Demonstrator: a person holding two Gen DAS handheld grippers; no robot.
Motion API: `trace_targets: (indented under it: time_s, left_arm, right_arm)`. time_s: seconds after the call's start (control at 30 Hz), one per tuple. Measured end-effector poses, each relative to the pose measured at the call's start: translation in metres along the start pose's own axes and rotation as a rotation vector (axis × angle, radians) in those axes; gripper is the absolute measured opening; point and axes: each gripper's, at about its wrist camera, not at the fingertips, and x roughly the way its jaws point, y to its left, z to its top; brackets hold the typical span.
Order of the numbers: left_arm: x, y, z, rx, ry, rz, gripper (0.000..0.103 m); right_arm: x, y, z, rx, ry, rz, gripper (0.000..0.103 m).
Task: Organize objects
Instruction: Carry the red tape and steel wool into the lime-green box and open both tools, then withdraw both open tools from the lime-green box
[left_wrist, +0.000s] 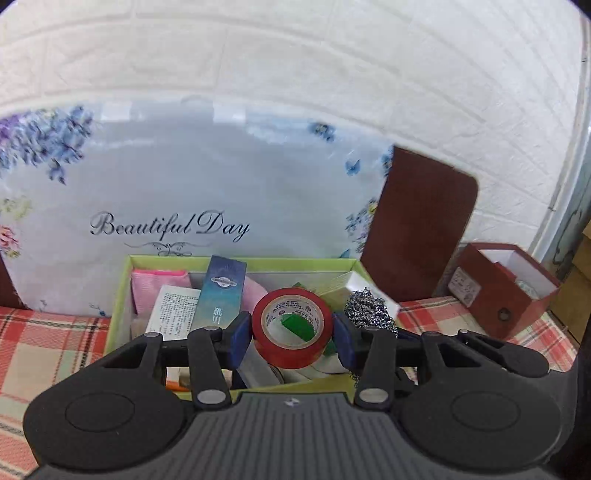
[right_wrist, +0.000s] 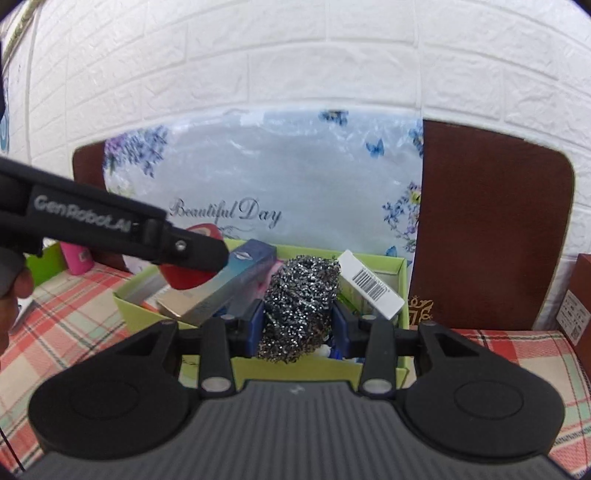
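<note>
Red tape roll (left_wrist: 293, 325) sits clamped between the left gripper (left_wrist: 293, 334) pads above the green box (left_wrist: 122, 291), while in the right wrist view the right gripper (right_wrist: 298, 325) clenches the steel scourer (right_wrist: 299, 306) over that box.

Left gripper (left_wrist: 291, 334): matte black plastic body, ribbed grey centre panel with a small white logo, two round housings either side with shallow disc recesses. Black linkage arms, silver pivot pins, blue finger pads (left_wrist: 238, 338). Right gripper (right_wrist: 299, 325): same build, same blue pads (right_wrist: 341, 325), silver pins. Seen side-on from the right wrist view, the left unit carries grey "GenRobot.AI" lettering and a small screw.
</note>
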Motion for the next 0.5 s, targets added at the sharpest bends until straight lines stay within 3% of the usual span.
trace_targets:
  time_s: [0.17,0.33,0.4,0.47,0.5]
  left_arm:
    - [0.037,0.013,-0.006,0.01,0.054,0.04,0.05]
    - [0.044,0.021,-0.008,0.056,0.005,0.115,0.051]
    - [0.044,0.024,-0.009,0.063,-0.009,0.115,0.055]
    - [0.04,0.028,-0.012,0.043,-0.03,0.101,0.07]
    - [0.037,0.03,-0.013,0.021,-0.034,0.098,0.076]
  right_arm:
    - [0.031,0.003,-0.004,-0.003,0.018,0.07,0.038]
    - [0.054,0.017,-0.009,-0.054,0.024,0.083,0.038]
    - [0.055,0.017,-0.01,-0.036,0.012,0.08,0.041]
    - [0.052,0.014,-0.011,-0.022,0.008,0.068,0.045]
    - [0.05,0.013,-0.012,-0.021,0.003,0.057,0.054]
